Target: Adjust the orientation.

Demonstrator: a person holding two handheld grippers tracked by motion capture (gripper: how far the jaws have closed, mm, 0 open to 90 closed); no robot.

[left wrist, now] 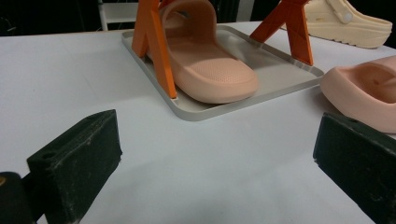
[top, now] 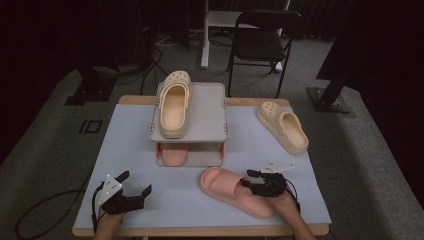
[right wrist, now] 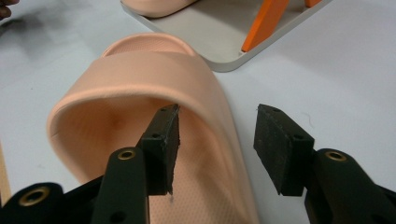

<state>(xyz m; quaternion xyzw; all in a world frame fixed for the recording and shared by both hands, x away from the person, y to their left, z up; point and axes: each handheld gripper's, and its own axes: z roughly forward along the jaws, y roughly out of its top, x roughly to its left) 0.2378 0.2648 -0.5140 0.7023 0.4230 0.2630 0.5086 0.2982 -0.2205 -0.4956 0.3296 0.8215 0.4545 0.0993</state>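
While half open, right claw (right wrist: 215, 144) astride pink slide's (right wrist: 140, 93) side wall, pads not pressing.

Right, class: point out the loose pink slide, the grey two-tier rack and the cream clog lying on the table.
loose pink slide (top: 220, 183), high view, on its strap.
grey two-tier rack (top: 207, 112), high view, on the bare part of its top shelf.
cream clog on the table (top: 295, 135), high view, on its footbed.
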